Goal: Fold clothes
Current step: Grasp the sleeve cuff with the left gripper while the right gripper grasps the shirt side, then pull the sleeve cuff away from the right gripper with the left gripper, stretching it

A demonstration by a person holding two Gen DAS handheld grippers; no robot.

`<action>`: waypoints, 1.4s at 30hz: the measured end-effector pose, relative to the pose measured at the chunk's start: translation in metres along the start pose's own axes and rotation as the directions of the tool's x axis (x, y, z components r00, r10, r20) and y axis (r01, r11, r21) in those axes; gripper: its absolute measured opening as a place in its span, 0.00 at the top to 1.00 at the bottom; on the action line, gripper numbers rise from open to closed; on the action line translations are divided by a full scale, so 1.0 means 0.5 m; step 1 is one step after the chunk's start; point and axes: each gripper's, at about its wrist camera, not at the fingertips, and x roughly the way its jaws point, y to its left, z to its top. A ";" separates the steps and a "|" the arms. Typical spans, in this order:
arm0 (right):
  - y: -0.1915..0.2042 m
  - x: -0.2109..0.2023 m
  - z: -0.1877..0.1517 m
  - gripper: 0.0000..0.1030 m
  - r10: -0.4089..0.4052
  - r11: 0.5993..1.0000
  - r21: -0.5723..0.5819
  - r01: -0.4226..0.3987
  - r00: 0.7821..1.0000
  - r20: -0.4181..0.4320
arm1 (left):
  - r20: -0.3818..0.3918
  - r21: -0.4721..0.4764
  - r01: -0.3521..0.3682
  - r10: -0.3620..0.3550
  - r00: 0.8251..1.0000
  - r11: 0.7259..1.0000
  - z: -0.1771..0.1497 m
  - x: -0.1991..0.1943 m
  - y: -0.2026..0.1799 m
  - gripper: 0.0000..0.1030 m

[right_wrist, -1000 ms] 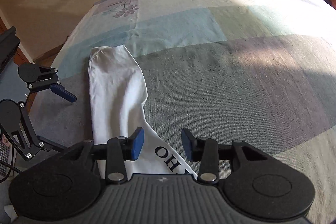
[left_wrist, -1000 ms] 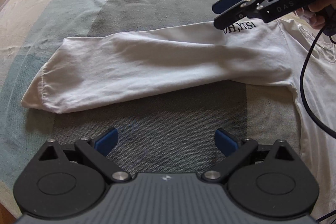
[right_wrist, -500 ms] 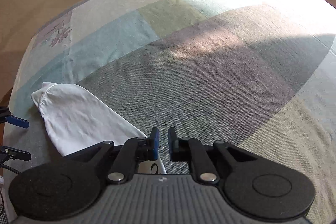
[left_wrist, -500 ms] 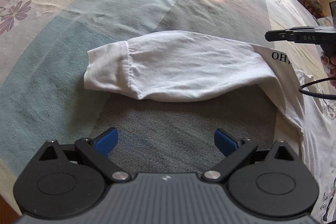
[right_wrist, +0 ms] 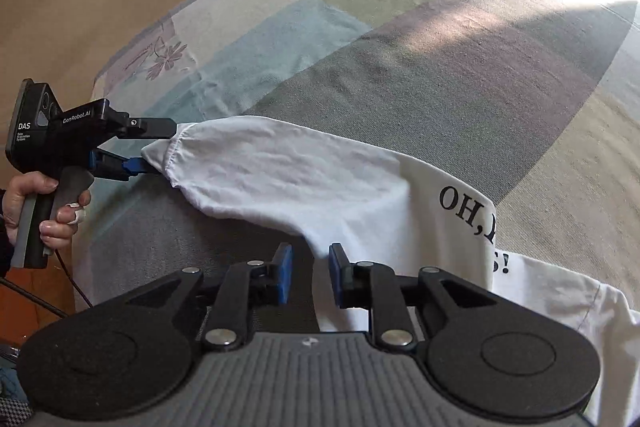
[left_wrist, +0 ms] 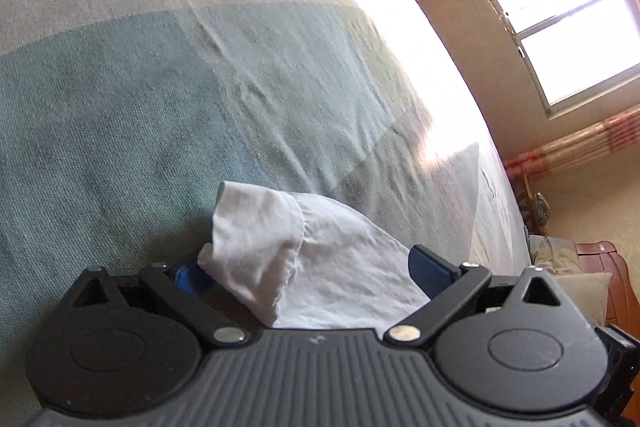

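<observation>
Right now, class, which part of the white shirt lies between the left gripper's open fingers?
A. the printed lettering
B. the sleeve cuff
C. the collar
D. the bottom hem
B: in the left wrist view the sleeve cuff lies between the open fingers of the left gripper, and the right wrist view shows that gripper at the sleeve's end, far from the lettering.

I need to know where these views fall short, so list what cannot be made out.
- Shirt: its body runs off the lower right edge of the right wrist view; the right gripper covers its underarm.
- Print: a fold hides the middle letters.
- Cuff: in the left wrist view it drapes over one finger of the left gripper, so contact is unclear.
- Sleeve: runs behind the gripper body.
</observation>
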 end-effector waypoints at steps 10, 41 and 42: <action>-0.008 -0.022 -0.070 0.73 -0.044 0.995 0.084 0.049 0.997 -0.056 | 0.005 -0.046 -0.101 0.101 0.995 0.994 0.008 0.001 0.029 0.88; 0.078 -0.003 -0.068 0.79 -0.071 0.903 -0.429 0.041 0.996 -0.054 | 0.085 0.109 -0.316 0.308 0.948 0.942 0.149 -0.061 -0.112 0.94; 0.079 -0.009 -0.067 0.72 -0.065 0.911 -0.411 0.042 0.997 -0.042 | 0.080 0.122 -0.333 0.325 0.942 0.935 0.143 -0.061 -0.108 0.94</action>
